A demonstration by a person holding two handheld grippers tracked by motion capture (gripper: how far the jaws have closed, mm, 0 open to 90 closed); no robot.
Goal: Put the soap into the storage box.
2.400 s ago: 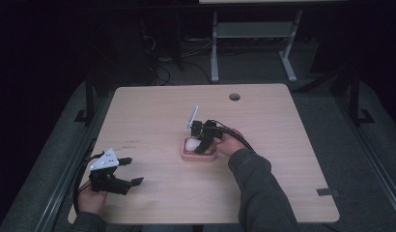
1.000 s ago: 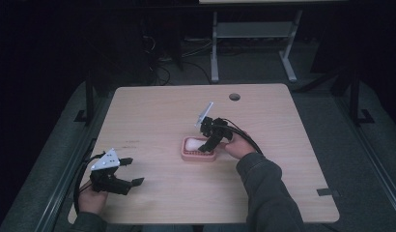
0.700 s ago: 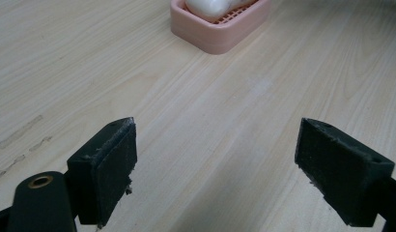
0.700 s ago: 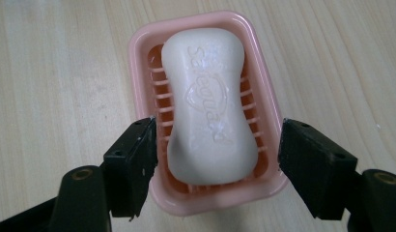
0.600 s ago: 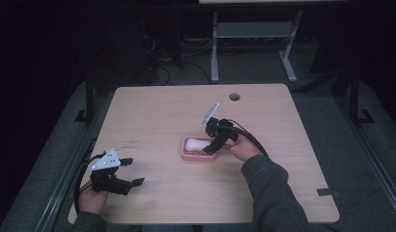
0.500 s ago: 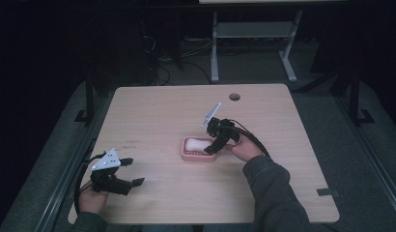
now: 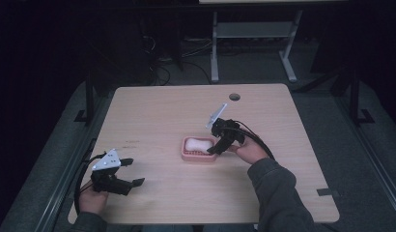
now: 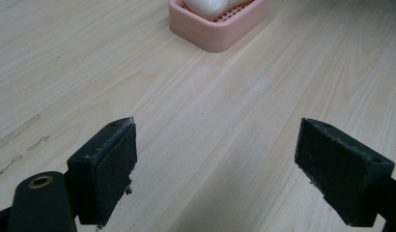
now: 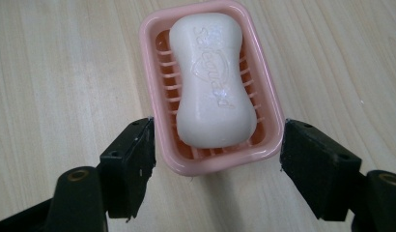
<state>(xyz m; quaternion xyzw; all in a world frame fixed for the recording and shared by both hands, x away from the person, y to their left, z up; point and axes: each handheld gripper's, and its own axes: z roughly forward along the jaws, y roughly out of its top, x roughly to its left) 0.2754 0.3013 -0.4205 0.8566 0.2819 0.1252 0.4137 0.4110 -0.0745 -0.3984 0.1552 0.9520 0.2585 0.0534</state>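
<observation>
A pink soap dish point(image 7: 198, 155) sits mid-table with a white soap bar point(image 7: 196, 143) lying in it. In the right gripper view the soap point(image 9: 210, 77) rests lengthwise on the dish's ribs. My right gripper point(image 7: 214, 149) is at the dish's right end, tilted down. Its jaws have just been opening. The pads now flank the near end of the dish point(image 9: 211, 166) without pressing on it. My left gripper point(image 7: 134, 171) stands open near the table's front left corner, with nothing between its pads. Far ahead of it are the dish point(image 8: 220, 36) and soap point(image 8: 205, 5).
The wooden table point(image 7: 162, 111) has a round cable hole point(image 7: 234, 96) near its far edge. A grey desk frame point(image 7: 254, 34) stands on the dark floor behind. Bare wood lies between the left gripper point(image 8: 215, 164) and the dish.
My right gripper has drawn back to the right, off the top of the dish, and its jaws stand wider. The soap stays in the dish. The left gripper has not moved.
</observation>
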